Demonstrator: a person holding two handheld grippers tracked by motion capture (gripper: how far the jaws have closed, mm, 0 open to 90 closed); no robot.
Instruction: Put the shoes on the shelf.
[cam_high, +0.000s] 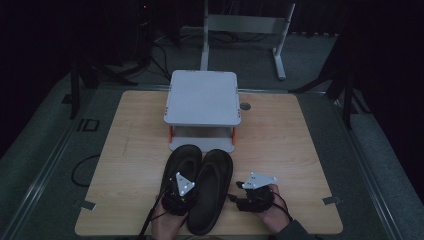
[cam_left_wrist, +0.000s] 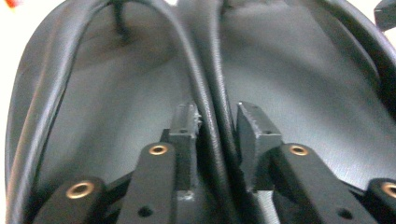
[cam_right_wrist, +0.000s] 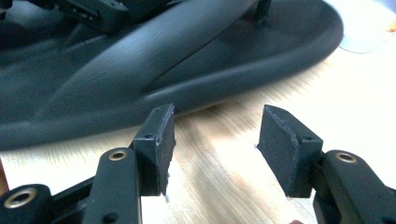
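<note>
High view, dim: two black slippers (cam_high: 200, 187) side by side at lower centre, before a white stand (cam_high: 202, 97). Left gripper (cam_high: 179, 192) sits over them, tips hidden.

Left gripper view: jaws pinch both touching inner rims (cam_left_wrist: 210, 116).

Right gripper view: right gripper (cam_right_wrist: 215, 140) gapes wide over bare table (cam_right_wrist: 224, 177), slipper just beyond.

No legible text, label, brand, number or sign found in any view. The black slippers (cam_high: 202, 187), the white stand (cam_high: 202, 97) and the wooden surface (cam_high: 280, 135) carry no readable marking; the dim high view resolves no lettering.
</note>
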